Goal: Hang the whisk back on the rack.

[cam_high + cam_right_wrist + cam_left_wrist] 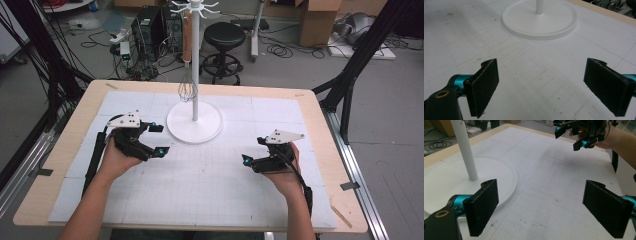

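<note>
A white stand [194, 126] with a round base and a tall pole stands at the back middle of the gridded white mat. From one of its top hooks hangs a wire whisk [187, 86] with a wooden handle. My left gripper [159, 139] hovers just left of the base, open, with nothing between its jaws. My right gripper [252, 150] is held to the right of the base, also open and holding nothing. The left gripper view has its gripper [545, 210] wide apart beside the stand's base [499, 177], with the other gripper [576, 136] farther off. The right gripper view puts its gripper [544, 87] over bare mat, facing the base [539, 22].
The white mat [210, 185] covers most of a wooden table [60, 155]. Beyond the far edge, on the floor, are a black stool [224, 36], computer cases [148, 26], cables and cardboard boxes [320, 20]. Black frame struts stand at both sides.
</note>
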The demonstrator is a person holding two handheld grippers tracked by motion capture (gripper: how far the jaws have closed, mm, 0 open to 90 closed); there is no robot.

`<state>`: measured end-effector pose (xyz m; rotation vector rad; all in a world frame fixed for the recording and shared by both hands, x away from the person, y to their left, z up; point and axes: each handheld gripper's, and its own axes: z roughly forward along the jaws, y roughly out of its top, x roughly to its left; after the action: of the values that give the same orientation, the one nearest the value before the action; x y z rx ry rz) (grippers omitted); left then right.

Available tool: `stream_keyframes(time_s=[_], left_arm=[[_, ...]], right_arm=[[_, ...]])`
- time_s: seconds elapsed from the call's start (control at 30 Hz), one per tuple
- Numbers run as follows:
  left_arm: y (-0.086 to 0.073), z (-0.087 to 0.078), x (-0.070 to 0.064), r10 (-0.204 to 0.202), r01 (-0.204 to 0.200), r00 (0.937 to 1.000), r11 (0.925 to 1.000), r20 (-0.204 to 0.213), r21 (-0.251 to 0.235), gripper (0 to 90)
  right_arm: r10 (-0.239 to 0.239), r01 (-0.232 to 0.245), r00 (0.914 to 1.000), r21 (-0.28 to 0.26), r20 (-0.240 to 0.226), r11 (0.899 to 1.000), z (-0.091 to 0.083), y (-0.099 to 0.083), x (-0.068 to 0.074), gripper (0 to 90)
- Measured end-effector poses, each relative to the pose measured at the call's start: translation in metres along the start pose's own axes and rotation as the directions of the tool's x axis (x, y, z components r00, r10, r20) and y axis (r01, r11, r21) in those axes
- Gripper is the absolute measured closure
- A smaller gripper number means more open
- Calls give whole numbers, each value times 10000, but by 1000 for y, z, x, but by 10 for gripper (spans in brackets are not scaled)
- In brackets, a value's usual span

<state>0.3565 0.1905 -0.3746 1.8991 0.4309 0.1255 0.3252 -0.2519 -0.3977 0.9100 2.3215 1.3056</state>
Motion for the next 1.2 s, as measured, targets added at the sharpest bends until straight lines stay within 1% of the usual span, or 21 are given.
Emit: stream_keyframes(time_s=[0.1,0.2,0.23,0.3,0.33,0.37,0.43,0.5,0.53,0.57,0.63,0.9,0.97,1.0,1.1,1.2], left_arm=[[1,1,-1,49,-49,10000,10000,-10,-6,122],[1,2,-2,118,-117,9998,9999,-172,41,97],[1,2,-2,83,-82,9999,10000,-132,36,96],[1,3,-2,83,-81,9997,9999,-245,82,86],[0,4,-1,88,-86,9997,9999,-220,89,79],[0,5,-2,6,-4,9998,10000,-211,73,71],[-2,7,-1,28,-25,9999,9997,-143,247,66],[-3,9,0,-49,56,9998,9994,-177,355,58],[-4,10,1,-70,75,9999,9992,-132,381,57],[-5,10,1,-111,119,9998,9990,-182,423,56],[-5,10,1,-133,140,9998,9989,-169,437,30],[-3,7,-2,-11,16,9998,9996,-184,283,28],[-4,6,-1,-3,8,9998,9996,-181,277,28],[-4,6,-1,-61,66,9998,9997,-197,222,28],[-5,7,0,-32,41,9997,9994,-251,352,28],[-6,8,0,-82,91,9996,9993,-255,355,28]], right_arm=[[2,-2,10000,28,-22,10000,1,0,-1,118],[32,-32,10000,44,-61,10000,1,-1,-1,119],[62,-62,10000,43,-68,10000,2,-2,-2,119],[87,-87,9999,34,-93,10000,2,-3,-2,118],[88,-87,9999,56,-125,9999,2,-4,-2,118],[141,-140,9998,98,-119,9999,1,-5,-2,119],[93,-93,9999,81,-109,9999,1,-5,-3,119],[54,-54,9999,-6,-91,10000,0,-5,-3,119],[68,-68,9999,-34,-92,10000,0,-4,-2,119],[58,-58,10000,-33,-80,10000,-1,-4,-2,119],[93,-93,9999,8,-46,10000,-1,-4,-2,119],[48,-48,10000,99,-28,9999,-1,-4,1,119],[3,-3,10000,130,4,9999,0,-4,0,118],[26,-26,10000,144,8,9999,0,-4,1,118],[6,-6,10000,190,-1,9998,0,-4,1,118],[13,-13,10000,167,3,9999,0,-5,0,119]])
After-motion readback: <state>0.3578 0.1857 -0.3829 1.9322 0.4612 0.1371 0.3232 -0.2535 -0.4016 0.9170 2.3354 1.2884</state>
